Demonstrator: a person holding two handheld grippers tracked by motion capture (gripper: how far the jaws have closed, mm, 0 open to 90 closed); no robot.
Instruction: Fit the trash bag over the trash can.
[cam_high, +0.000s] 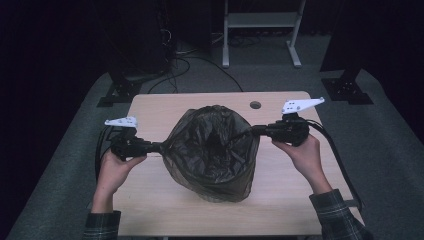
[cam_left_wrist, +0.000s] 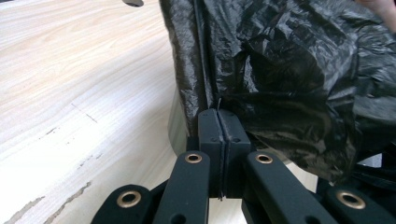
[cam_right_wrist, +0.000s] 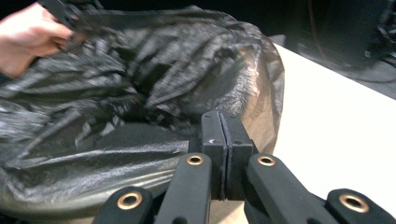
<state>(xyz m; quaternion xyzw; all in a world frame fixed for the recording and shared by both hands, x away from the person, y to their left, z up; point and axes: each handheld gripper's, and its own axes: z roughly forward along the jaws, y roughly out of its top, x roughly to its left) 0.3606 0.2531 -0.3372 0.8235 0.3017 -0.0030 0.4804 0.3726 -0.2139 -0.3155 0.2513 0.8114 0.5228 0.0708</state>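
We have the black bin bag (cam_high: 212, 152) standing mid-bench (cam_high: 150, 200), mouth up, stretched between us. At its nine o'clock, our left tongs (cam_high: 161, 146) are clamped tight on the rim; at two to three o'clock, the right tongs (cam_high: 250, 131) pinch the opposite rim, jaws fully together. The mouth's long axis runs tongs to tongs, so the coming move likely turns on pulling outward along that line. Both hands sit equally close. The left gripper view shows film caught between its pads (cam_left_wrist: 208, 135); the high view shows the bag's open hollow.
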